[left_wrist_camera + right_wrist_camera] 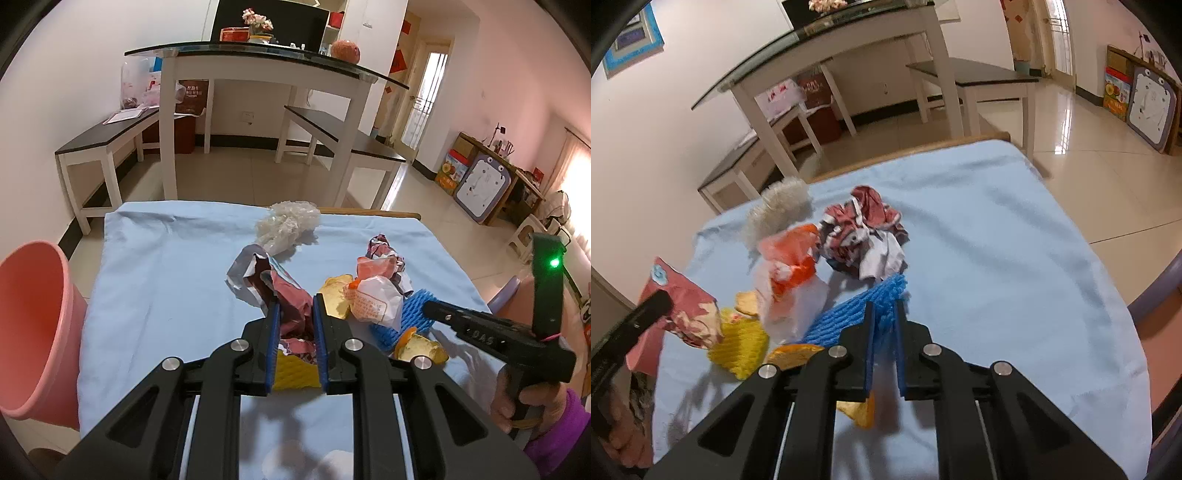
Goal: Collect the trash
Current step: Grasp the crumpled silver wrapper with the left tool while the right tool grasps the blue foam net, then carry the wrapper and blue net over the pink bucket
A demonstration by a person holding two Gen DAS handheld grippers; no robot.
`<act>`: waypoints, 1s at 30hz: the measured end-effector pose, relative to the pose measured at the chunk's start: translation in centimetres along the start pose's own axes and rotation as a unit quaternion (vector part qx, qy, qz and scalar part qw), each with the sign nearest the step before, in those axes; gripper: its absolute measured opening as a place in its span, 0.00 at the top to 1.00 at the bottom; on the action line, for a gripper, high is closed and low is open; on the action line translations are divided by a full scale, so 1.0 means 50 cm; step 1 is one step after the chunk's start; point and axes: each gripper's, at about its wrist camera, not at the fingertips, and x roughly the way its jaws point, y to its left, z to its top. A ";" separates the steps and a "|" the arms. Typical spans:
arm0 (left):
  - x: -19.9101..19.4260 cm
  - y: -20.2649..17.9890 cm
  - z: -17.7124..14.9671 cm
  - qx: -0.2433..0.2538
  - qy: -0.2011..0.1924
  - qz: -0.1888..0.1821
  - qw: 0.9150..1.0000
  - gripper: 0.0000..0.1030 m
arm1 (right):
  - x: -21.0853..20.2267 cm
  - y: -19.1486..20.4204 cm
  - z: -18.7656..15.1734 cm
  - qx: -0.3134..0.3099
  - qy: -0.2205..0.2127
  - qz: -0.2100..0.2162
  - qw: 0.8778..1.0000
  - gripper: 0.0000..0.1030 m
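Note:
Trash lies on a table under a light blue cloth (159, 280). My left gripper (295, 306) is shut on a crumpled dark red snack bag (286, 295), also seen in the right wrist view (685, 310), above a yellow foam net (295, 373). My right gripper (886, 306) is shut on a blue foam net (853, 314), which also shows in the left wrist view (400, 321). Beside them lie an orange-and-white plastic bag (790, 266), a crumpled red-white wrapper (868, 229), orange peel (792, 352) and a clear plastic wad (288, 225).
A pink bin (33, 332) stands at the table's left edge. Beyond are a glass-topped white table (258, 62), benches (110, 136) and tiled floor. A purple chair edge (1156, 291) is at the right.

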 end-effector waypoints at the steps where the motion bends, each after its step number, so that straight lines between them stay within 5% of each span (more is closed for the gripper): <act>1: -0.003 0.002 0.000 0.000 -0.001 0.001 1.000 0.84 | -0.011 0.002 0.000 -0.001 -0.007 0.003 1.000 0.93; 16: -0.068 0.036 -0.009 -0.016 -0.028 0.025 0.999 0.84 | -0.180 0.102 0.033 -0.062 -0.121 0.017 0.991 0.93; 30: -0.152 0.143 -0.019 -0.053 -0.067 0.080 0.993 0.84 | -0.191 0.301 0.073 -0.133 -0.138 0.077 0.978 0.92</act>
